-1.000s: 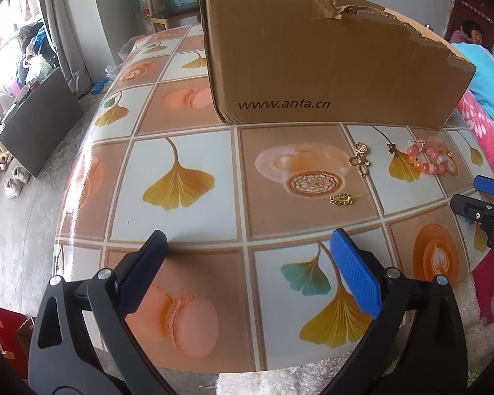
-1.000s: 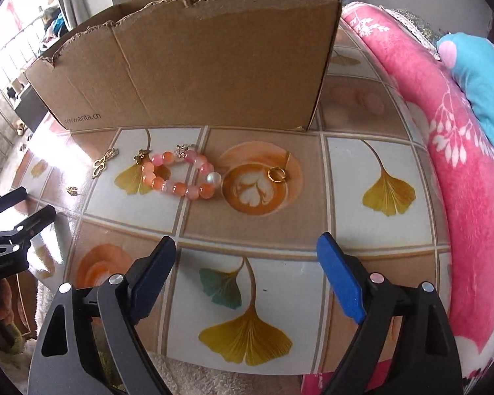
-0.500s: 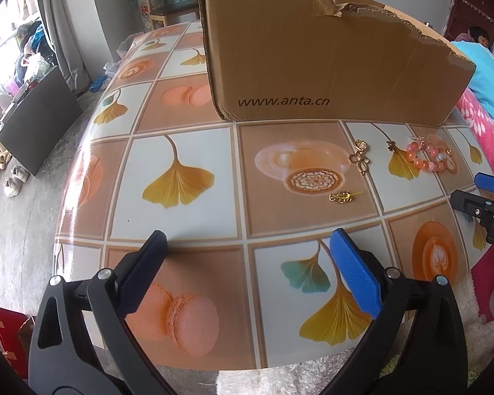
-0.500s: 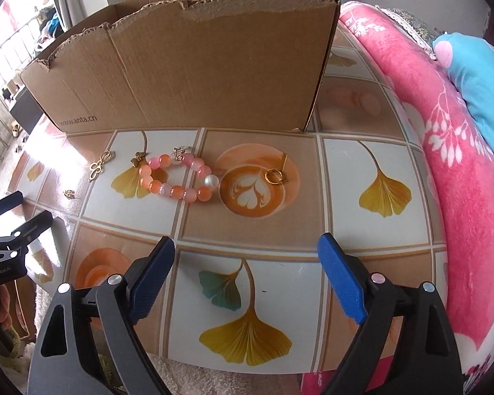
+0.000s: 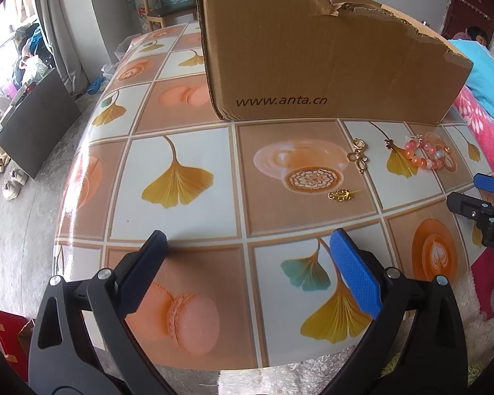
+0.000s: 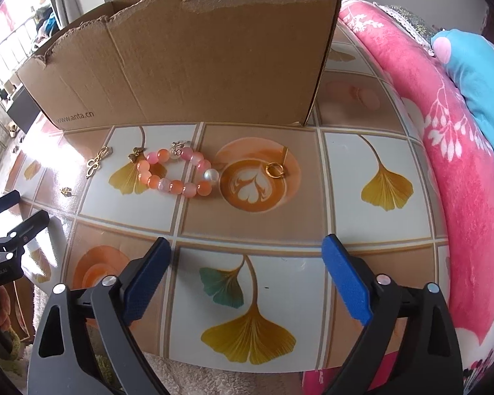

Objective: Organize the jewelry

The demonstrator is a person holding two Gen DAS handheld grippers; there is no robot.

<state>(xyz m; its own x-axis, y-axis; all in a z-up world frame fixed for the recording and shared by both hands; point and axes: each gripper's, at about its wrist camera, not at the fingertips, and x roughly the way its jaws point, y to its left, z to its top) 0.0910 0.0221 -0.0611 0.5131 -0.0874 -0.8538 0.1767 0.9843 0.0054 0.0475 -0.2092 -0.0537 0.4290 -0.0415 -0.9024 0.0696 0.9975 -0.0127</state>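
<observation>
An orange and pink bead bracelet (image 6: 176, 172) (image 5: 425, 155) lies on the tiled table in front of a cardboard box (image 6: 181, 62) (image 5: 326, 62). A gold ring (image 6: 274, 169) rests to its right. Left of it lie a gold clover-shaped charm (image 6: 97, 162) (image 5: 359, 158) and a small gold leaf piece (image 6: 66, 191) (image 5: 342, 195). My right gripper (image 6: 245, 253) hovers near the table's front edge, its jaws opening with nothing between them. My left gripper (image 5: 247, 247) stands open and empty further left; its tips (image 6: 16, 210) show at the right wrist view's left edge.
A pink floral blanket (image 6: 444, 164) and a blue pillow (image 6: 477, 65) lie along the table's right side. Off the left edge is the floor with a dark panel (image 5: 33, 125) and shoes (image 5: 13, 181). A chair (image 5: 161, 3) stands behind the box.
The right gripper's jaws have spread slightly wider. The views have shifted only slightly; the jewelry lies where it was.
</observation>
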